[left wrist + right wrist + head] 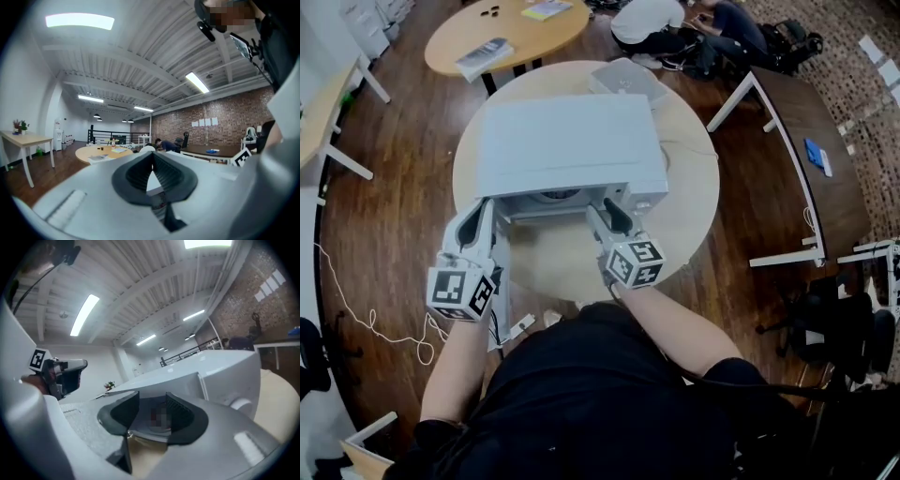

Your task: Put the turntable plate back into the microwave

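Turntable plate (555,196) lies flat inside microwave (567,141) cavity, only front arc visible; round, no long axis. Microwave long side runs across view, open front toward person. Right tongs (607,217) spread, empty, at cavity mouth. Left tongs (478,217) tips pressed together, at front left corner. Round pale-wood table (689,202), dark plank floor (394,216), brick wall (187,126).

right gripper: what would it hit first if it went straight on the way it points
Most likely the microwave: the right gripper, tongs open, points at its front from close by. Whether it meets the front face or enters the cavity is unclear.
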